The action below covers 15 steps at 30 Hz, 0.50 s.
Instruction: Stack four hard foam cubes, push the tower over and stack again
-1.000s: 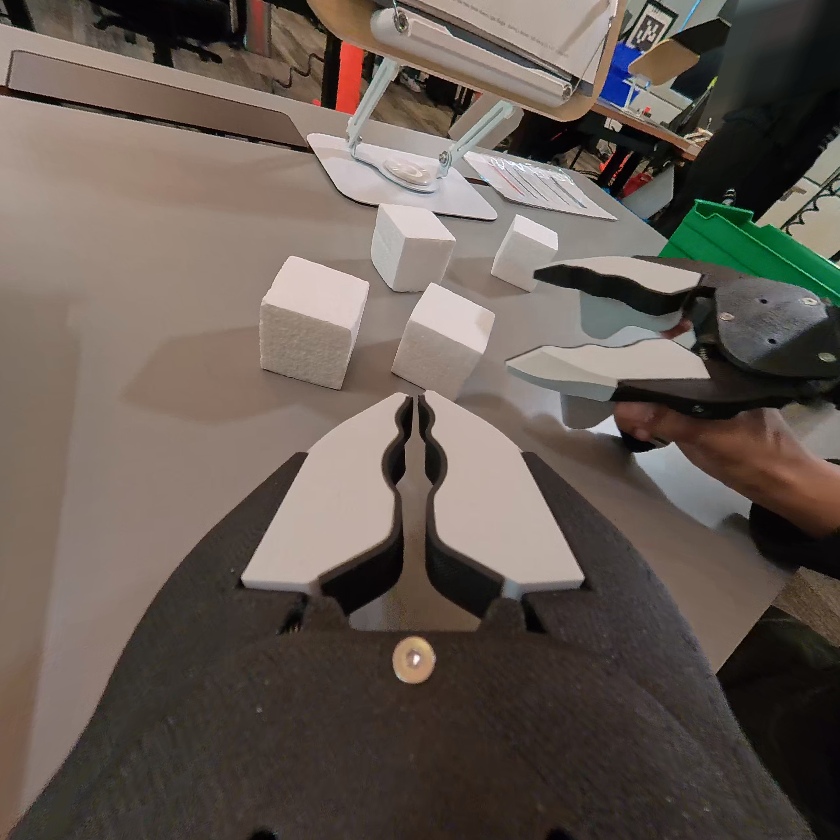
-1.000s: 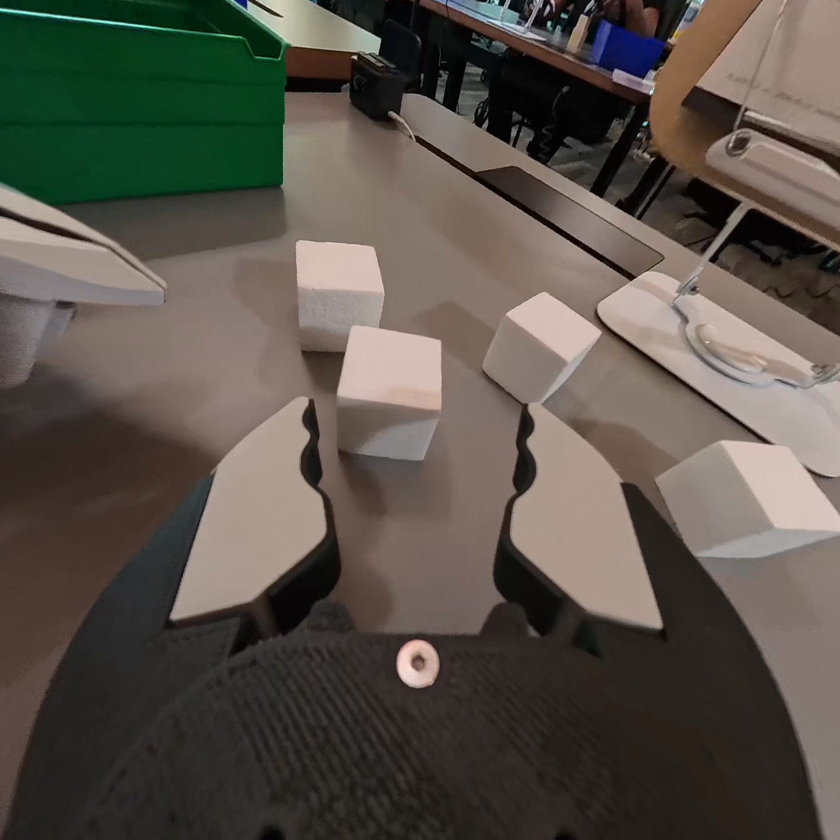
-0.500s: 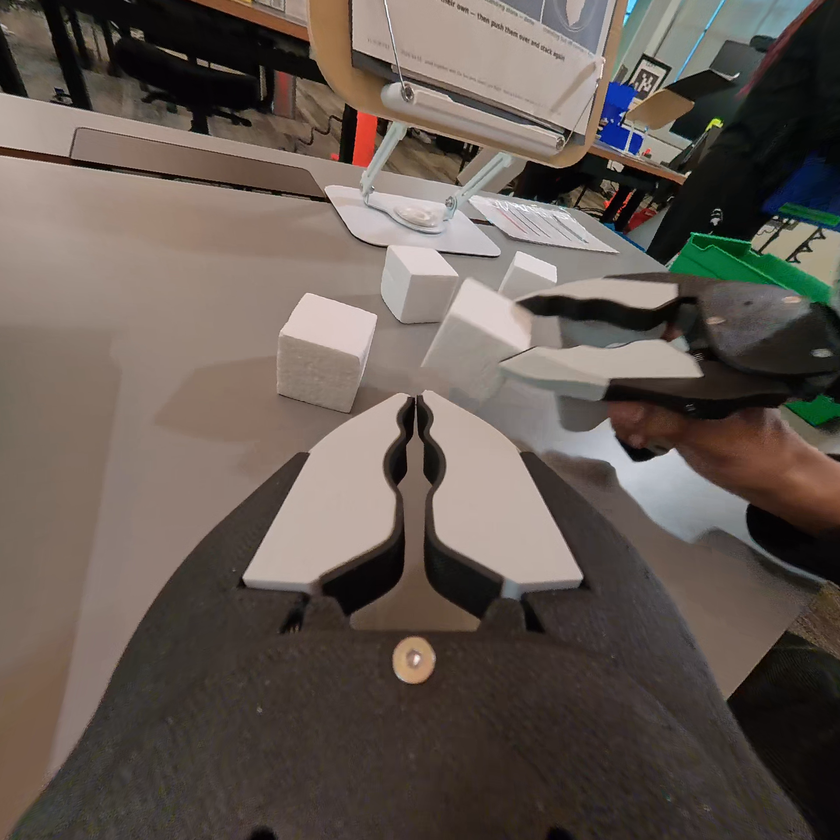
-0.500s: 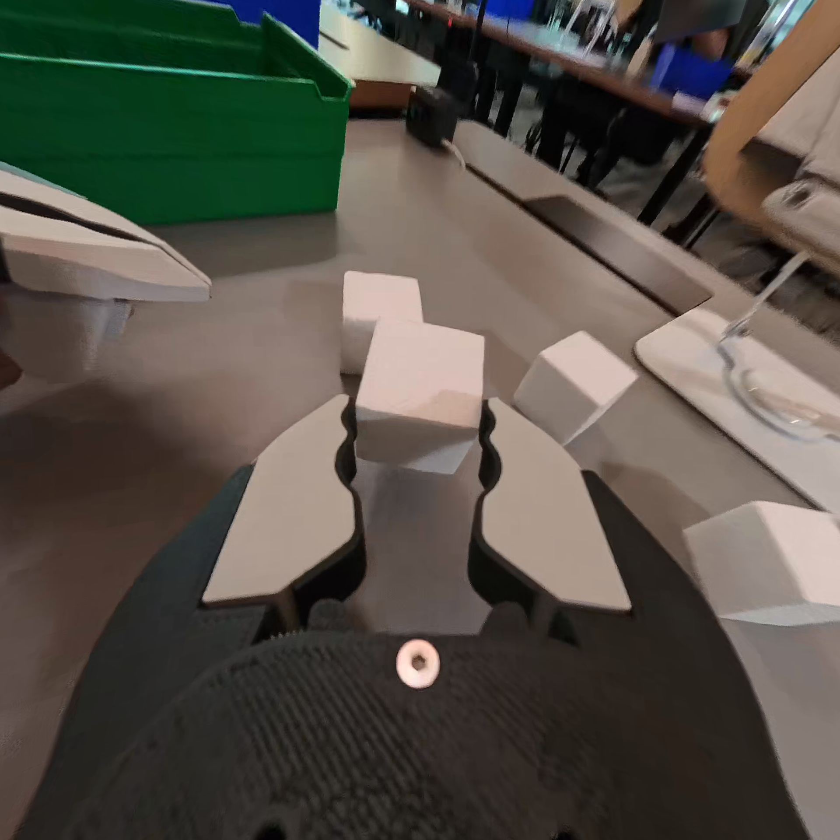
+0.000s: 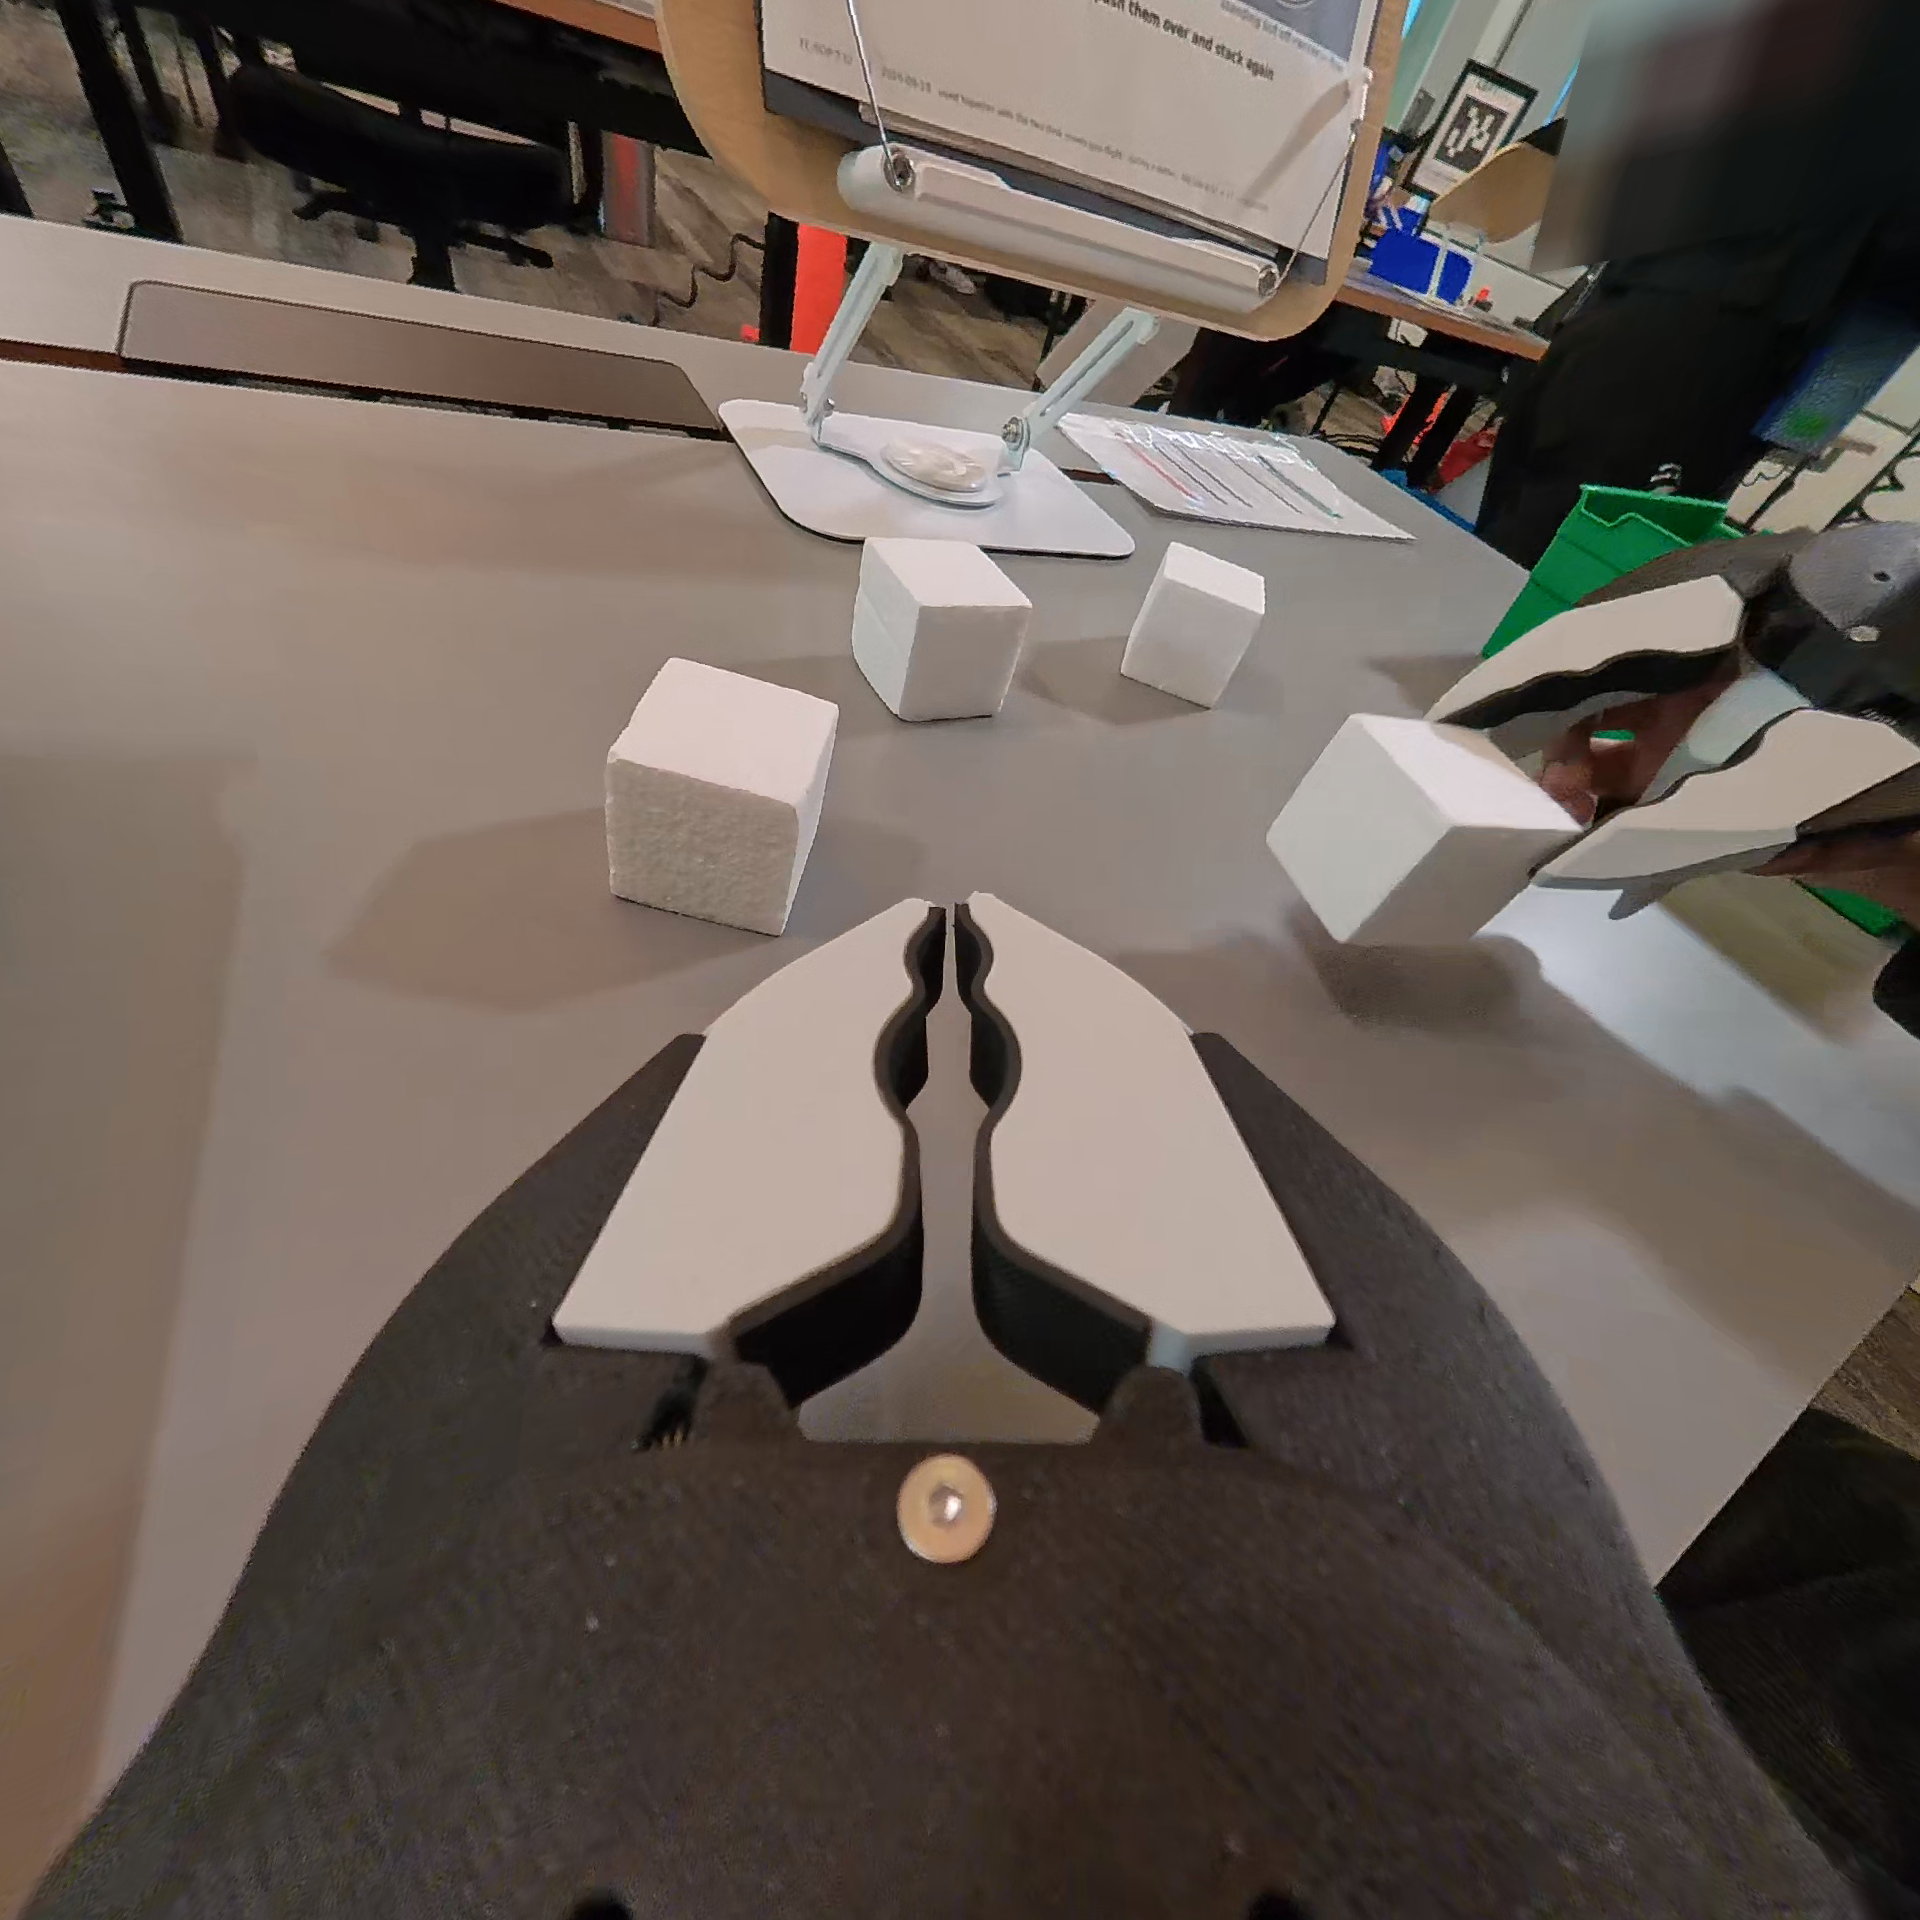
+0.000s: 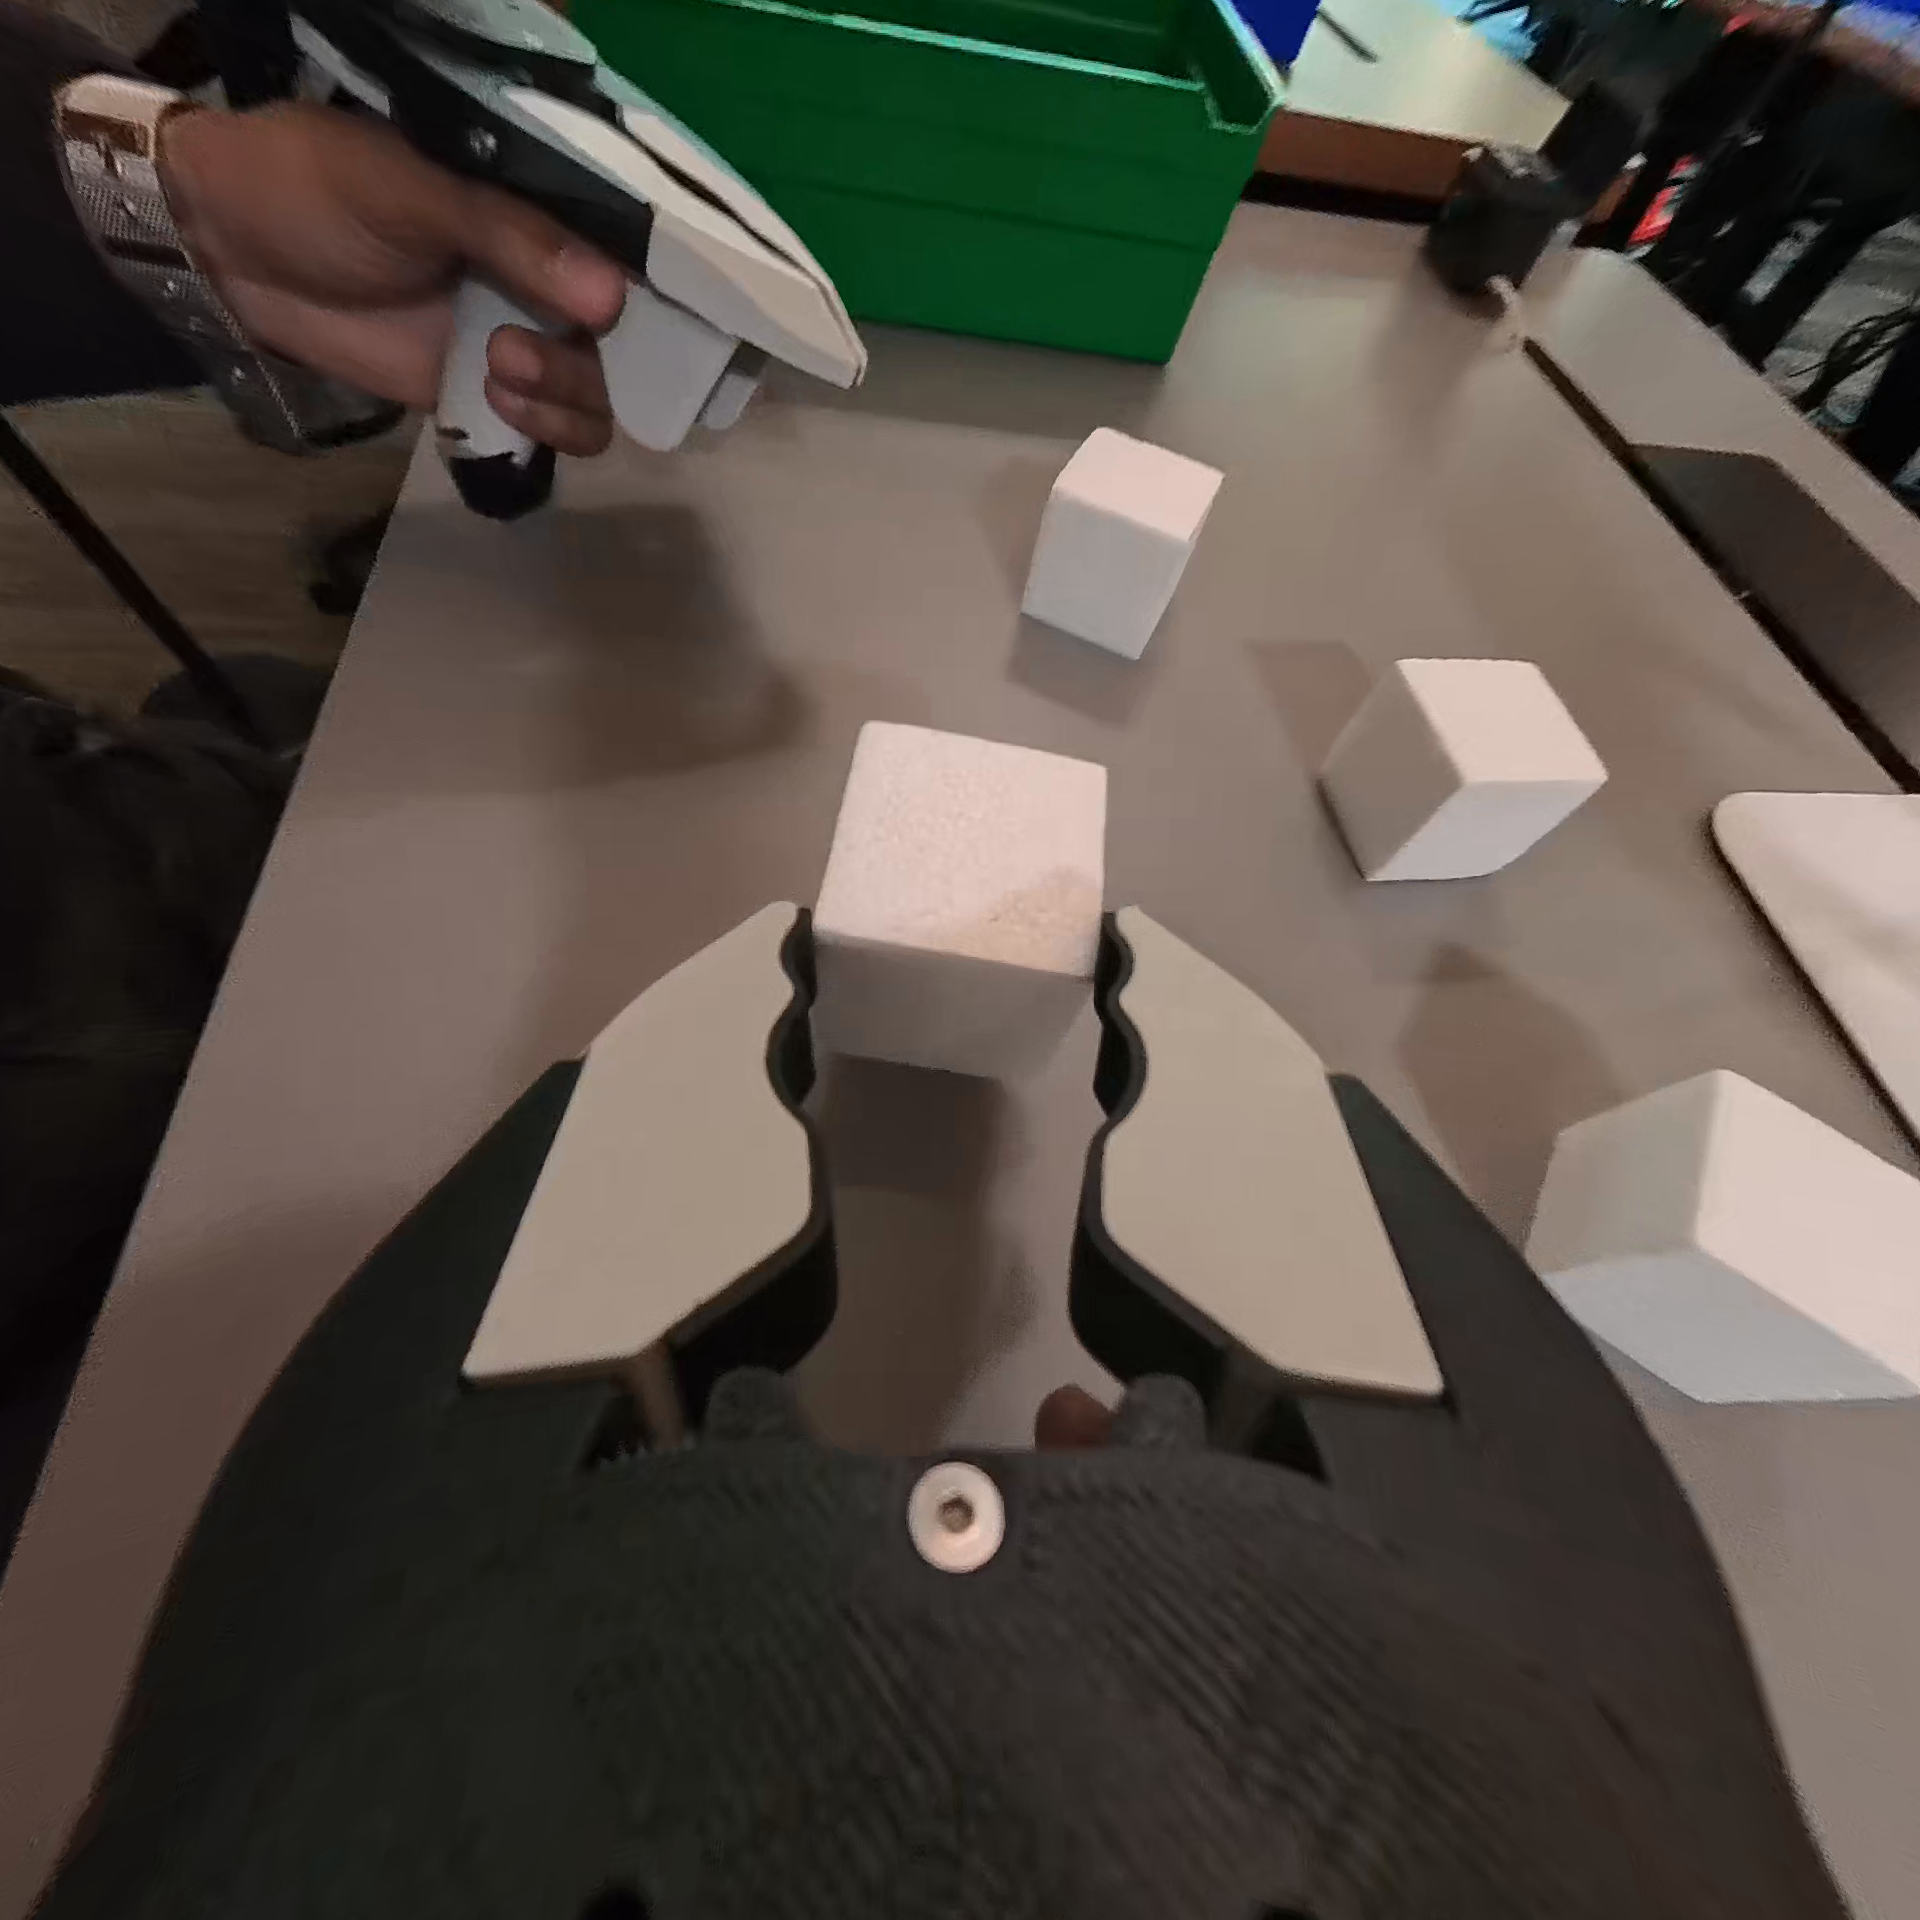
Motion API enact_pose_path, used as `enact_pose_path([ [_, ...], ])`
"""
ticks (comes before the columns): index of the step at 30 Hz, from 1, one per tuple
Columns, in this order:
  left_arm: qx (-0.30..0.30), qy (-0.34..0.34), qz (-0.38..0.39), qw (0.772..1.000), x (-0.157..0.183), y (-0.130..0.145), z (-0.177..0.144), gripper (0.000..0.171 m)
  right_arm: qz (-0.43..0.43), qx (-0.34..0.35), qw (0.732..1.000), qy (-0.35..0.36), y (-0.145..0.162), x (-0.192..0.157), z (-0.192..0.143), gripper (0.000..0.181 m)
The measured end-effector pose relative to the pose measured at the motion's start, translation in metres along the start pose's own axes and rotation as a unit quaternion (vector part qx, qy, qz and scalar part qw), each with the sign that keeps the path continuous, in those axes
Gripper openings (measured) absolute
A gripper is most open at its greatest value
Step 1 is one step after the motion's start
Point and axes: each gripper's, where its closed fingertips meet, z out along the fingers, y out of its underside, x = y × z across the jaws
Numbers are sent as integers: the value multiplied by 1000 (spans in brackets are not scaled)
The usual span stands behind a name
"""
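A white foam cube (image 6: 961, 894) sits clamped between the right gripper (image 6: 956, 935) fingertips, lifted clear of the grey table (image 6: 623, 727); three more foam cubes (image 6: 1122, 540) lie on the table beyond and to its right. The left gripper (image 5: 951, 914) hovers level above the near edge, fingers pressed together on nothing; a hand (image 6: 364, 260) grips its handle, wrist angled down.

The left gripper (image 5: 951, 914), fingers together and empty, hovers near a foam cube (image 5: 722, 795), while the right gripper (image 5: 1538, 800) clamps another foam cube (image 5: 1403, 826) above the grey table (image 5: 312, 644).
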Motion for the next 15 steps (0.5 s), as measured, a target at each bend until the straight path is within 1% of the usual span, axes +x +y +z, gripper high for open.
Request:
enact_pose_path([
  [4, -4, 2, 2, 1000, 1, 2, 2, 2, -9, -41, 999, -16, 16, 1, 3, 53],
  [6, -9, 5, 0, 1000, 2, 4, 3, 2, -11, -49, 999, 11, 25, 10, 3, 53],
  [8, -10, 7, -1, 1000, 2, 4, 3, 2, -19, -44, 997, 53, 28, 20, 1, 54],
  [10, -8, 5, -2, 1000, 1, 3, 3, 2, -26, -42, 994, 98, 28, 32, -1, 64],
  [12, -8, 3, -6, 1000, 0, 3, 3, 2, -12, -45, 995, 92, 28, 30, -1, 73],
  [13, -10, 3, -9, 1000, -1, 4, 3, 2, 1, -44, 995, 88, 27, 29, -2, 81],
  [15, -13, 2, -16, 1000, -2, 5, 3, 2, 23, -38, 995, 94, 24, 30, -7, 86],
])
